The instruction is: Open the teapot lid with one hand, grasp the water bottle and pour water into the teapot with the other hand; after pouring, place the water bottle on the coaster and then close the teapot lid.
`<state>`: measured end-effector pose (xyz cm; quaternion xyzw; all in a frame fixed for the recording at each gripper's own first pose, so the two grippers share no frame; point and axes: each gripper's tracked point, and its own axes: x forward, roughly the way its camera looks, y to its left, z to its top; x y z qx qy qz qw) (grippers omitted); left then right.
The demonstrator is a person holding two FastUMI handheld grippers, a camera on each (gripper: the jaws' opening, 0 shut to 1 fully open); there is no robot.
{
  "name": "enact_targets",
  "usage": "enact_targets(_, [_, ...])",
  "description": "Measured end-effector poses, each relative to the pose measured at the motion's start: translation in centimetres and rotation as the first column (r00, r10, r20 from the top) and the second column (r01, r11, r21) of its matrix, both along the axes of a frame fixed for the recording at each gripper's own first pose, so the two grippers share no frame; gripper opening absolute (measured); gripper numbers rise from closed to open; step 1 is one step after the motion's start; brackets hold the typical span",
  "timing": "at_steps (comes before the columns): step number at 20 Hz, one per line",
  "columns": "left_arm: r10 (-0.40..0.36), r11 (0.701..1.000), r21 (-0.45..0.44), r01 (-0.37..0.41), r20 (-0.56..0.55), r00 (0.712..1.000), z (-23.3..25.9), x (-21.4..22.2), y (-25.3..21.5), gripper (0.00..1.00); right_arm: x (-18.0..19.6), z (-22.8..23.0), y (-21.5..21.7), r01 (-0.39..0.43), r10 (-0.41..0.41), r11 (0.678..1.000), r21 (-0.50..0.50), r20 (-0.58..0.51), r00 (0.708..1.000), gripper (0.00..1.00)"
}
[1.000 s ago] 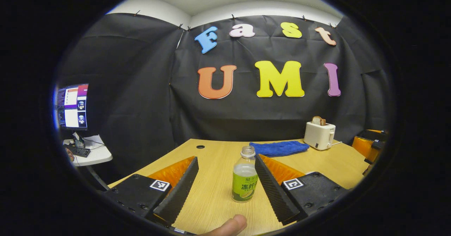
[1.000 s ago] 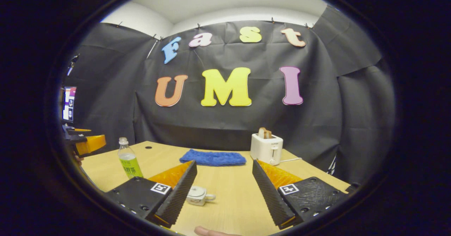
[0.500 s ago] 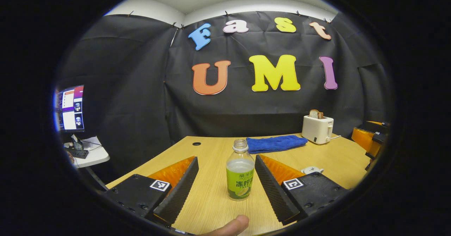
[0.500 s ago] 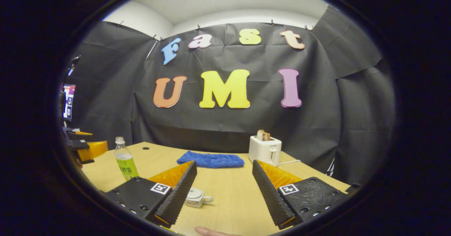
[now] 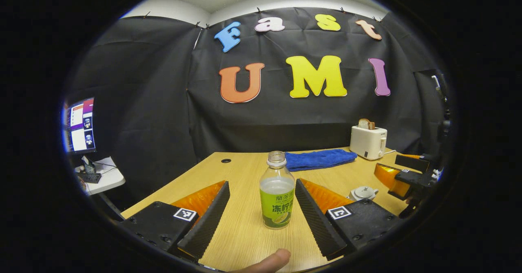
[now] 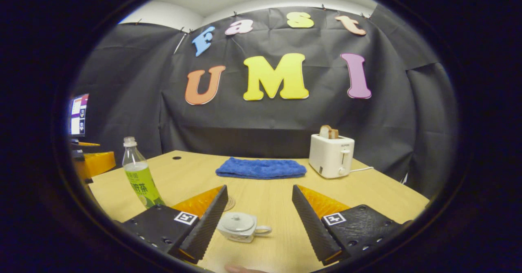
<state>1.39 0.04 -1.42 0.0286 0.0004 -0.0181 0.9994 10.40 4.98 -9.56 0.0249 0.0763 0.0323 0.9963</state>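
Left gripper (image 5: 261, 208): jaws spread wide, nothing gripped, with the water bottle (image 5: 277, 193) upright on the wooden table (image 5: 244, 171) between its fingers but touching neither; cap off, pale liquid up to the shoulder, green label. Left gripper view, left to right: monitor (image 5: 79, 124) on a small side desk beyond the table edge; bottle at centre; blue towel (image 5: 320, 159) folded near the back edge; white toaster (image 5: 368, 142) with a slice of bread, right of the towel; white teapot (image 5: 363, 192), lid on, just past the right finger; right gripper (image 5: 401, 175) at far right, above the table. Right gripper (image 6: 259, 218): jaws likewise wide apart, holding nothing. Right gripper view, left to right: bottle (image 6: 138, 174) at left; teapot (image 6: 241, 225), handle pointing right, between the fingers and nearer the left one; round coaster (image 6: 229, 203) partly hidden behind that finger; towel (image 6: 261, 168); toaster (image 6: 331, 155).
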Motion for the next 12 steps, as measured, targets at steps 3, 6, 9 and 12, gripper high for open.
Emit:
enact_targets(3, [0.002,1.0,-0.009,-0.002,-0.012,1.0,-0.4,0.3,0.3,1.0,1.3,-2.8,1.1,-0.013,0.014,1.0,0.008,-0.065,0.998,0.86])
enact_targets(6, [0.011,1.0,-0.015,-0.011,-0.024,1.0,-0.8,0.7,0.8,1.0,2.1,-4.6,2.0,-0.03,0.031,0.999,0.012,-0.096,0.995,0.7])
enact_targets(9, [0.015,1.0,-0.02,-0.016,-0.036,0.999,-1.2,1.0,0.9,1.0,2.2,-4.8,2.3,-0.039,0.038,0.999,-0.008,-0.093,0.995,0.56])
enact_targets(12, [0.017,1.0,-0.023,-0.018,-0.052,0.999,-1.7,1.1,1.0,1.0,2.3,-5.2,2.6,-0.047,0.046,0.999,-0.006,-0.101,0.994,0.35])
